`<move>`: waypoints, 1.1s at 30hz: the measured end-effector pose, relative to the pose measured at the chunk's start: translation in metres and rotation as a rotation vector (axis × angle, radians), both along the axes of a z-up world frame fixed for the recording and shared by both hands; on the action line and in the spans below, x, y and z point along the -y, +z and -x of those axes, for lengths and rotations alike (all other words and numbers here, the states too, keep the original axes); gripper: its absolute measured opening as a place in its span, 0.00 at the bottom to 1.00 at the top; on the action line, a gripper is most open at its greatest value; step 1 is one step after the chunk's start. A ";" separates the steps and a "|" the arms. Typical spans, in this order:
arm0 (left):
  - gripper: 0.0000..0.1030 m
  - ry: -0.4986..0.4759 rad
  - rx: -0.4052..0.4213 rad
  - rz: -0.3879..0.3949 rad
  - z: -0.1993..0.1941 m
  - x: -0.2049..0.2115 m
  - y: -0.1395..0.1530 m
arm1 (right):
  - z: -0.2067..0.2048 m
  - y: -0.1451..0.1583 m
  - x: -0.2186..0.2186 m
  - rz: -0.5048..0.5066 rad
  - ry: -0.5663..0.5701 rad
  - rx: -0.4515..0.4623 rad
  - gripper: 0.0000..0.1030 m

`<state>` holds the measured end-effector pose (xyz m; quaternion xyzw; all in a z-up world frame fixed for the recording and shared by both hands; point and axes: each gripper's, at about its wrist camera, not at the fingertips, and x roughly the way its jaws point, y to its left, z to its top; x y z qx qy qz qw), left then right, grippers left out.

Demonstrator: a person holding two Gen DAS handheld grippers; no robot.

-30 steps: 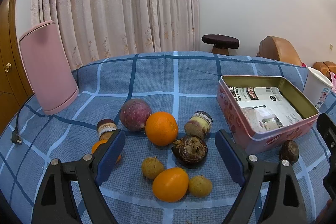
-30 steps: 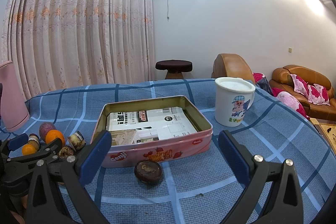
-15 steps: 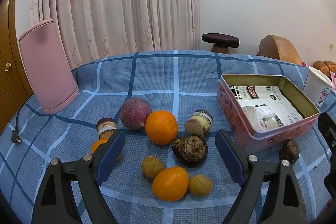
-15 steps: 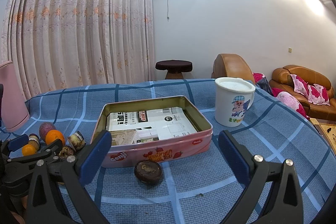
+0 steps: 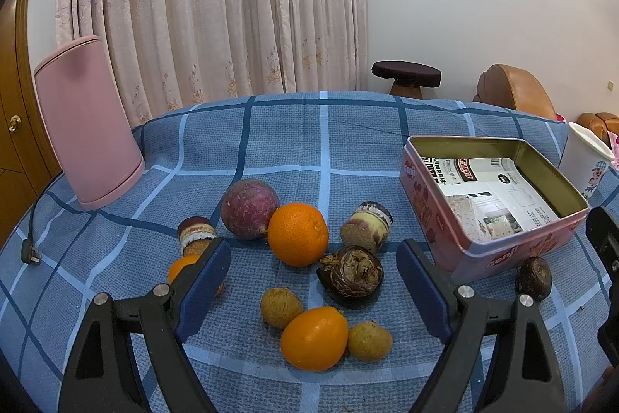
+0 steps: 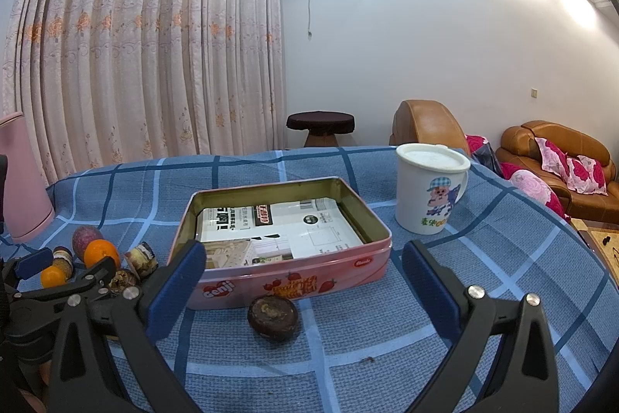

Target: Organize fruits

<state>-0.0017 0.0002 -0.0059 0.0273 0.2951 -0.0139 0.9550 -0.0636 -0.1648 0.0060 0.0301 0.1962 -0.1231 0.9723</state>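
The left wrist view looks down on the fruit cluster at lower centre of the frame; the right wrist view shows that cluster only small at its left edge, partly behind the left gripper's frame, and instead shows a white cartoon mug (image 6: 429, 192) whole at centre right, which the left view cuts off at its right edge.

The left gripper (image 5: 313, 289) stands wide, holding nothing, its blue pads flanking the fruit. The right gripper (image 6: 303, 281) is equally wide and empty, framing the pink tin (image 6: 286, 239) at mid-frame.

Counted in the left view: three oranges, namely a large one (image 5: 298, 234) at centre, one (image 5: 314, 337) at lower centre and one (image 5: 182, 268) half hidden behind the left pad; two small tan round fruits (image 5: 280, 307); one reddish-purple round fruit (image 5: 249, 208); two short cut pieces with dark ends (image 5: 367, 227); two dark brown bulbs, one (image 5: 354, 275) in the cluster and one (image 5: 534, 278) at lower right just beside the tin. The tin is open, lined with printed paper, no fruit inside. One pink cylinder (image 5: 87, 126) stands at the left.
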 end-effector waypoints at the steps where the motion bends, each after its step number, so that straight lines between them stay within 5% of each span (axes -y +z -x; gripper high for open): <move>1: 0.86 0.000 -0.001 0.000 -0.001 0.000 0.000 | 0.000 0.000 0.000 0.000 0.000 0.000 1.00; 33: 0.86 -0.007 -0.009 0.004 0.000 -0.002 -0.001 | 0.000 0.004 0.002 -0.003 -0.005 -0.005 0.99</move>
